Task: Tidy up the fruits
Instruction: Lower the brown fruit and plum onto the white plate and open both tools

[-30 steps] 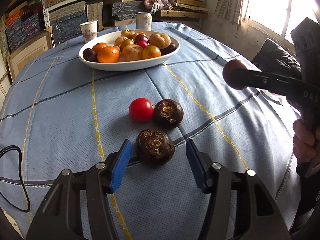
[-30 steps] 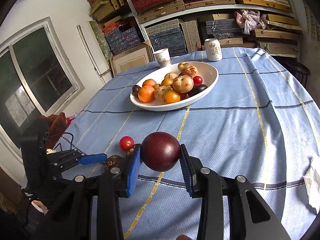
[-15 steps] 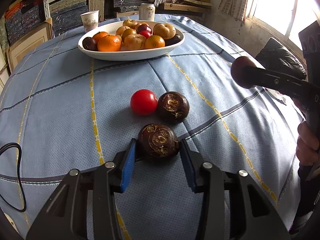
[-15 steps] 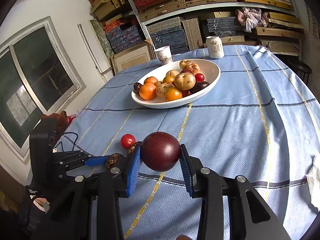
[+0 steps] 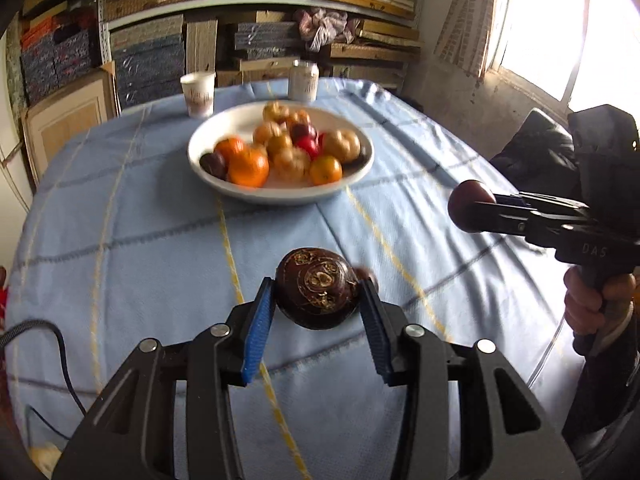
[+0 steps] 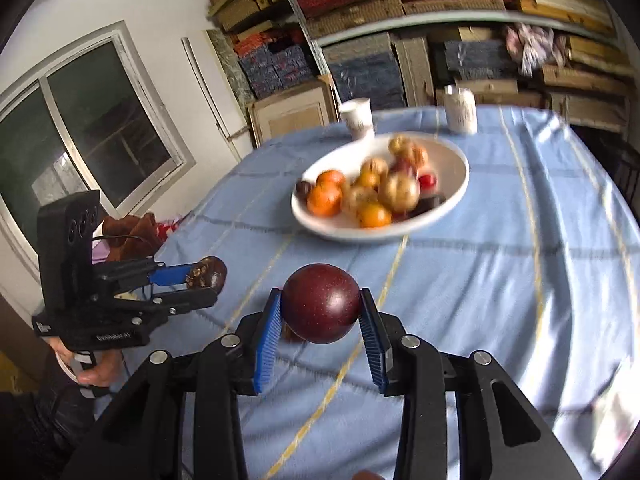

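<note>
We see bright daylight pour in from the window (image 5: 560, 28), so white that its panes wash out. In the right wrist view a glare patch sits on the tabletop (image 6: 600, 380). The bowl (image 5: 224, 188) and its fruit look smeared with blur. Both views bend round, with dark corners. The shelves (image 6: 440, 12) look dimmer.

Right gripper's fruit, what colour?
Dark maroon fruit, finely speckled; clearest in the right wrist view.

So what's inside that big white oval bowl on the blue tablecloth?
The white oval bowl holds a blurred fruit pile: orange citrus, tan round fruits, something red and a dark fruit. Anything beneath the pile is hidden.
</note>
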Demonstrator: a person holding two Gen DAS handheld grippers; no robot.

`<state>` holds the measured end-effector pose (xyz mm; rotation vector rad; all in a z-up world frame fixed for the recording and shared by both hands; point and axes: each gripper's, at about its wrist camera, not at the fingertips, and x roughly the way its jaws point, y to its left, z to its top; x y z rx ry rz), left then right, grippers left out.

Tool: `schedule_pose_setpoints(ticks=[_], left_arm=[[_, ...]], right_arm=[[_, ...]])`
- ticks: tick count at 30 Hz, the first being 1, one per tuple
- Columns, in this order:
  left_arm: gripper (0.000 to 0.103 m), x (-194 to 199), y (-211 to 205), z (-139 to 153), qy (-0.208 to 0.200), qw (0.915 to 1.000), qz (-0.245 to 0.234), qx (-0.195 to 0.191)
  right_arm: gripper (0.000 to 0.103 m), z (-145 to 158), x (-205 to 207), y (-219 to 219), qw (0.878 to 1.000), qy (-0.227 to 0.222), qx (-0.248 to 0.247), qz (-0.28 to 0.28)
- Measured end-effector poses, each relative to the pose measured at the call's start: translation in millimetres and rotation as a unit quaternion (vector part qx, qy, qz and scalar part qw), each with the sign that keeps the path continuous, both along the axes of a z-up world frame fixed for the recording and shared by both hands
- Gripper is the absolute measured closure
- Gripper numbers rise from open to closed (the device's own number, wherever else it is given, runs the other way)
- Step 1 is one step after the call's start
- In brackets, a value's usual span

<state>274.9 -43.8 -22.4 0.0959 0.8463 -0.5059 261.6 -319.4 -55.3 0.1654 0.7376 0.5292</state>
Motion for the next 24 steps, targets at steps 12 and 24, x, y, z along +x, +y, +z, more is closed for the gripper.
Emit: schedule_pose_setpoints(ticks=[12, 24], left_arm=[[0.061, 180, -27, 5, 0.032, 0.9978, 0.057, 0.008], [0.047, 210, -43, -18, 0.022, 0.9964, 0.065, 0.05]], right_arm=[[0.064, 3, 144, 22, 0.998, -0.027, -0.043, -0.03], [0.049, -16, 183, 28, 0.999, -0.013, -0.035, -0.025]])
